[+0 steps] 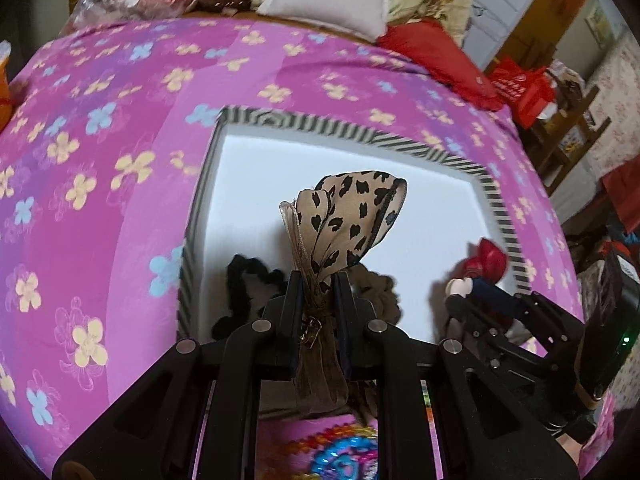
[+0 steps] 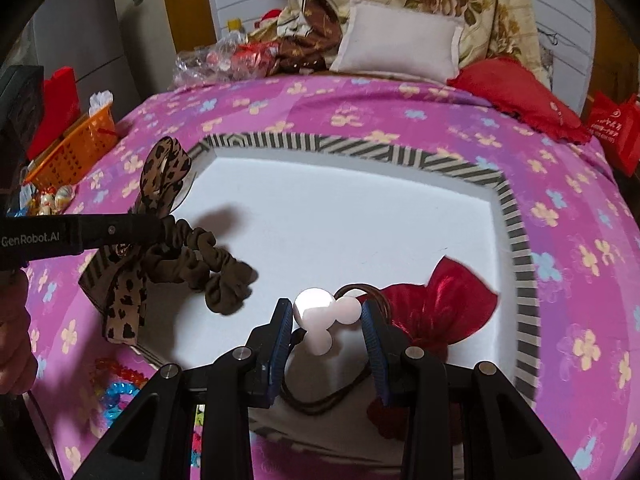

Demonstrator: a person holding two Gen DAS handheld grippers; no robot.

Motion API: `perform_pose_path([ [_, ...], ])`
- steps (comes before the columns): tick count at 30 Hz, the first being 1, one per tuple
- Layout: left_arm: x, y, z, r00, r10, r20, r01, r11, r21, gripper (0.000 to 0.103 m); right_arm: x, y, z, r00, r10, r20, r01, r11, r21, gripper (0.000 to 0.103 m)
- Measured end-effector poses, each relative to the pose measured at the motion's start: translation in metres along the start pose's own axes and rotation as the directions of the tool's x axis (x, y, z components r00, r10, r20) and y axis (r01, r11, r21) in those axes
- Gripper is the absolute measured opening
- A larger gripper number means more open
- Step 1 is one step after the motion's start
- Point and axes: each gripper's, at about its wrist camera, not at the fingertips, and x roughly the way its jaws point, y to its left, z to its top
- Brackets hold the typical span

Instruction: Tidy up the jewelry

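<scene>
A white tray with a striped rim [image 1: 360, 130] [image 2: 360, 146] lies on a pink flowered bed. My left gripper [image 1: 316, 280] is shut on a leopard-print bow hair tie [image 1: 348, 220] and holds it above the tray's left side; the bow also shows in the right wrist view [image 2: 160, 176], with its brown scrunchie [image 2: 216, 272] hanging down. My right gripper [image 2: 326, 314] is open around a hair tie with white balls [image 2: 316, 308] and a red bow [image 2: 436, 304], low over the tray. It also shows in the left wrist view [image 1: 480, 276]. A black scrunchie [image 1: 244, 276] lies in the tray.
An orange basket [image 2: 76, 152] stands at the bed's left edge. Bright beaded bracelets [image 2: 120, 380] lie on the bed in front of the tray. A white cushion [image 2: 400, 40], a red pillow [image 2: 516, 92] and bags crowd the far side.
</scene>
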Motion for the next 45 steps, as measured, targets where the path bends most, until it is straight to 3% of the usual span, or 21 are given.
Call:
perform_pose_path([
  [5,0.009,0.010,-0.003,0.999,0.030,-0.021,-0.030,0.999,-0.033,0.014,0.013,0.001,-0.002,0.999,0.016,-0.036,-0.015,1.000,0.017,0.034],
  [8,0.012,0.016,-0.003,0.999,0.029,-0.032,-0.031,0.997,-0.065,0.025,0.014,0.000,-0.003,0.999,0.019,-0.040,-0.018,0.999,0.033,0.034],
  [9,0.012,0.017,-0.003,0.999,0.024,-0.030,-0.026,0.997,-0.069,0.036,0.014,0.000,-0.004,0.999,0.019,-0.043,-0.018,0.999,0.038,0.035],
  [10,0.010,0.017,-0.003,0.999,0.018,-0.026,-0.020,0.997,-0.075,0.053,0.013,0.000,-0.004,0.999,0.019,-0.045,-0.017,0.999,0.044,0.045],
  [11,0.008,0.019,-0.004,1.000,0.010,-0.020,-0.011,0.996,-0.084,0.060,0.012,-0.001,-0.004,0.999,0.018,-0.039,-0.016,0.999,0.051,0.057],
  [13,-0.001,0.021,-0.004,1.000,-0.022,0.003,0.022,0.994,-0.104,0.070,0.007,-0.003,-0.006,1.000,0.022,-0.021,-0.021,0.997,0.073,0.064],
  [19,-0.033,0.019,-0.009,0.999,-0.017,0.047,0.020,0.997,-0.077,0.071,-0.021,-0.005,-0.011,0.998,0.055,0.035,-0.059,0.991,0.124,0.064],
  [27,-0.069,0.011,-0.046,0.991,0.086,0.101,-0.089,0.996,0.017,0.071,-0.064,0.015,-0.030,0.995,0.025,0.096,-0.033,0.996,0.085,0.073],
  [36,-0.084,0.008,-0.096,0.980,0.157,0.121,-0.165,0.985,0.052,0.071,-0.082,0.024,-0.062,0.996,0.011,0.087,-0.020,0.994,0.103,0.073],
  [45,-0.096,0.002,-0.120,0.973,0.173,0.152,-0.183,0.982,0.052,0.071,-0.100,0.025,-0.087,0.995,0.009,0.097,-0.023,0.990,0.142,0.073],
])
